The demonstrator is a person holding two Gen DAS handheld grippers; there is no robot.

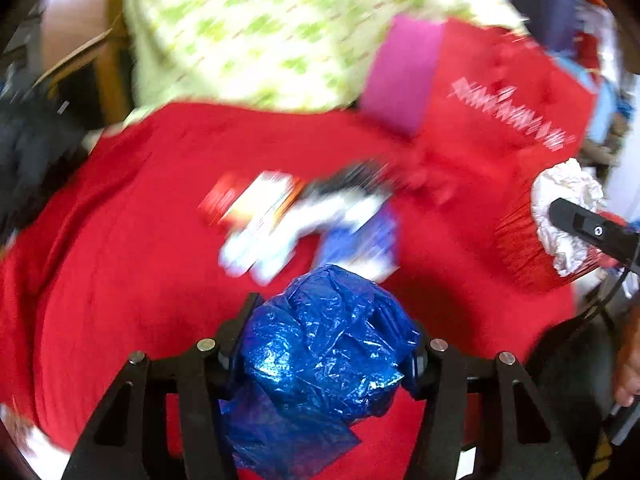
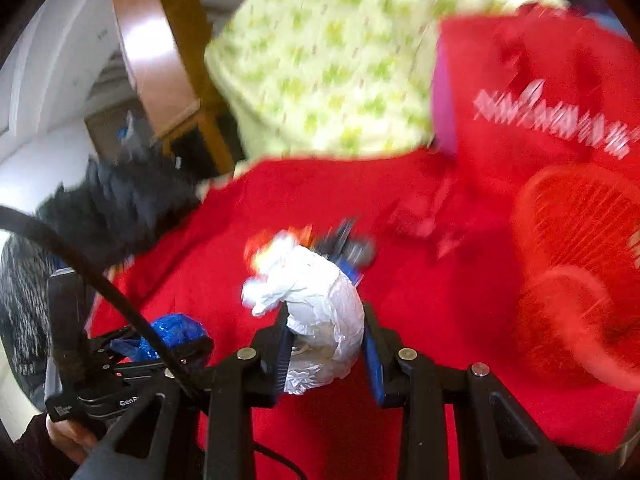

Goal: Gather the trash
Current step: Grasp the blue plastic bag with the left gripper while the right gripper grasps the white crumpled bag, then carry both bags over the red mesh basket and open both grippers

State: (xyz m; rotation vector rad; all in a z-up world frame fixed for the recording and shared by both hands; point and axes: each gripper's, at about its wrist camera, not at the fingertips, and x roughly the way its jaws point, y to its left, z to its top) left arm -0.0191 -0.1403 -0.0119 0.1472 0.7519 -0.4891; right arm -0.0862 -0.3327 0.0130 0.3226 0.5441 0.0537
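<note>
the left gripper (image 1: 326,354) pinches a blue bag (image 1: 324,344), the right gripper (image 2: 326,354) a white paper wad (image 2: 320,312), both over the red cloth (image 1: 120,264) near the red basket (image 2: 580,264); both look light, soft, crushable, best gripped mid-bulk.

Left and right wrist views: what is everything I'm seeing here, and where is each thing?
Crumpled blue plastic bag: one, blue, between left fingers.
Crumpled white paper wad: one, white, between right fingers.
Red slatted plastic basket: one, red, right side of the cloth.
Red cloth: one, red, covering the surface.
Blurred litter pile: several pieces, white, red, blue, mid-cloth.
Green-patterned fabric: one, pale green, behind.
Left gripper: black, shut on bag.
Right gripper: black, shut on wad.
</note>
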